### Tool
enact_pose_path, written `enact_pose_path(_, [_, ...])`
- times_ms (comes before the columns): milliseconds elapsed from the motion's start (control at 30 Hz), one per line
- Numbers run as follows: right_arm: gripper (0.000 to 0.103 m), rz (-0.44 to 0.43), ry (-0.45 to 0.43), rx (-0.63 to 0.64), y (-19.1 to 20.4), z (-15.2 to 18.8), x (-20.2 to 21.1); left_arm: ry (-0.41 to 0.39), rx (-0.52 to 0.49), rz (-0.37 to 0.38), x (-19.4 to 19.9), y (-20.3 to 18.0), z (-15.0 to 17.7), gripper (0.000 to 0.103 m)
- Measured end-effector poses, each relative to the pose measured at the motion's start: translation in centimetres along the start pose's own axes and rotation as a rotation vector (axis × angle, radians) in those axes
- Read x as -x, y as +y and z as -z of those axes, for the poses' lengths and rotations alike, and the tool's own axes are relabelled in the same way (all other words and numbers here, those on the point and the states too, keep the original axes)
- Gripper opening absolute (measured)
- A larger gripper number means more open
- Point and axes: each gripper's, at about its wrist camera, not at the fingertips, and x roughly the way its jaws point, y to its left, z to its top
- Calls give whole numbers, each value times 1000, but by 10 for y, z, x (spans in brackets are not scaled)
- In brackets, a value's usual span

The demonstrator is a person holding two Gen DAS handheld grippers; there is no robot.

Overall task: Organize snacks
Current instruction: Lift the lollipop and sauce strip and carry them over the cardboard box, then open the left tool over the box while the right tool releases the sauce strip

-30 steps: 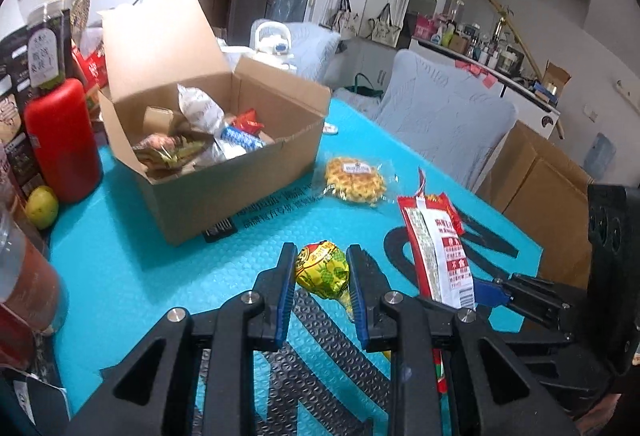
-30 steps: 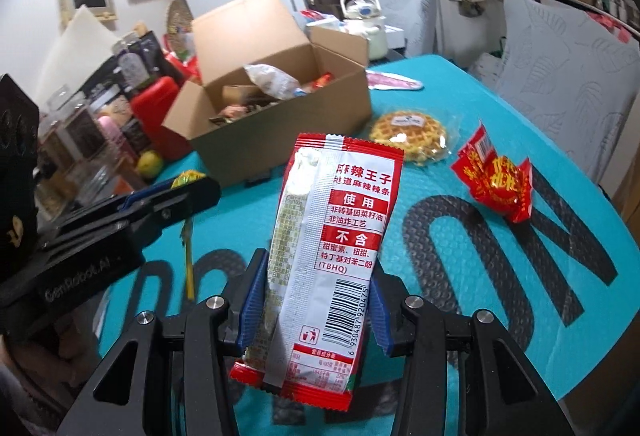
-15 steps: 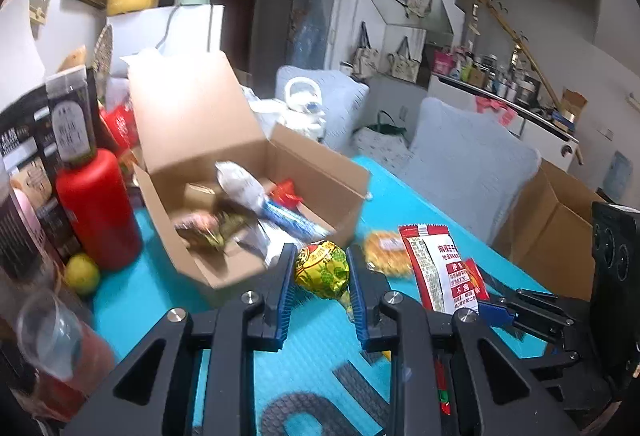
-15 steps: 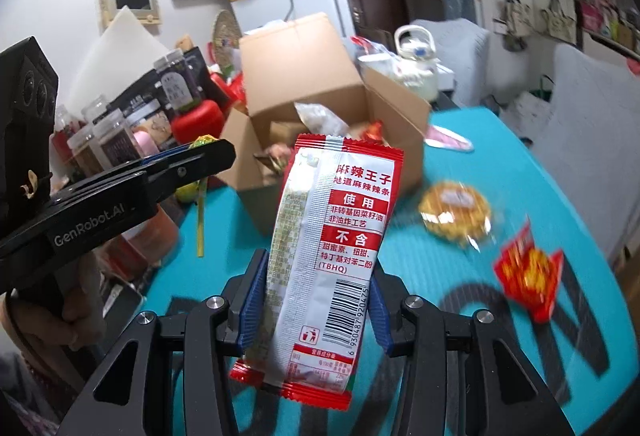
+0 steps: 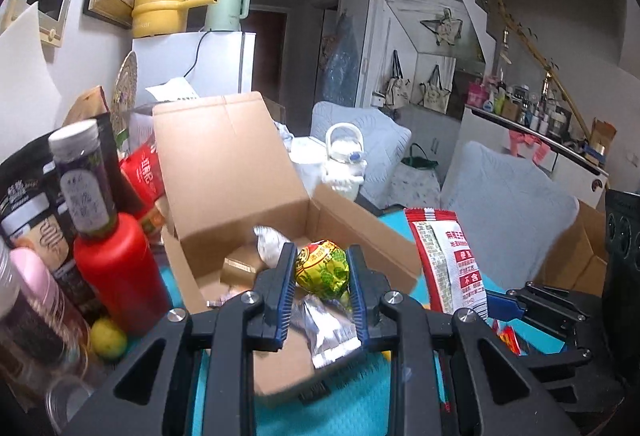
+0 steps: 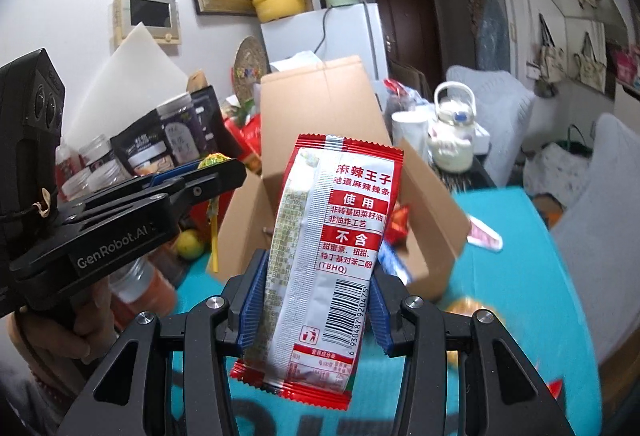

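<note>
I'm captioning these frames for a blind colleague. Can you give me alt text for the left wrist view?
The left gripper pinches a round yellow-green wrapped candy in front of an open cardboard box that already holds snack packets. To its right, the right gripper holds a red and white snack packet upright; a red bottle stands left of the box.

Cardboard box (image 5: 236, 172) matt brown, plain corrugated paper. Red-and-white snack packet (image 6: 324, 260) glossy plastic film, crinkled. Round sweet (image 5: 322, 270) in shiny yellow-green foil wrapper. Left hand-held gripper (image 5: 322, 300) matt black plastic, ribbed blue pads, bright metal screws. Worktop (image 6: 520, 276) teal textured mat. Red bottle (image 5: 116, 276) smooth plastic.
</note>
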Motion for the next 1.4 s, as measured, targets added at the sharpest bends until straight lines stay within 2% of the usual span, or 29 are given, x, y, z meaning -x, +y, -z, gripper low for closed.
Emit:
enact_pose_path(233, [45,-2,-16,25,-11,-29,-34,-39,23,-21,-30,13,-27,25])
enact_pose_path(467, [45,-11,-36,26,-28,-56,-69,-64,6,-73,-60,24,-51,25])
enact_pose_path(567, [45,-11,-22,30,-35,-65,-88,-80,17,-86,-72,29,-57,25])
enact_pose_path(733, [45,-25,1,13,-47,-73,-112,-65,25,-112,-100,41,-62,25])
enact_pose_path(900, [45,-9,42,22,-55,-75,-135,-19,27,-140,-125,47,-60,25])
enact_pose_path(1233, [45,4,168,12,-65,-61,-178,130,10,-187,-174,54,-42,25])
enact_pose_path(1400, [45,42,227,14,-68,-53,-193,231,15,-164,-196,54,-32,25])
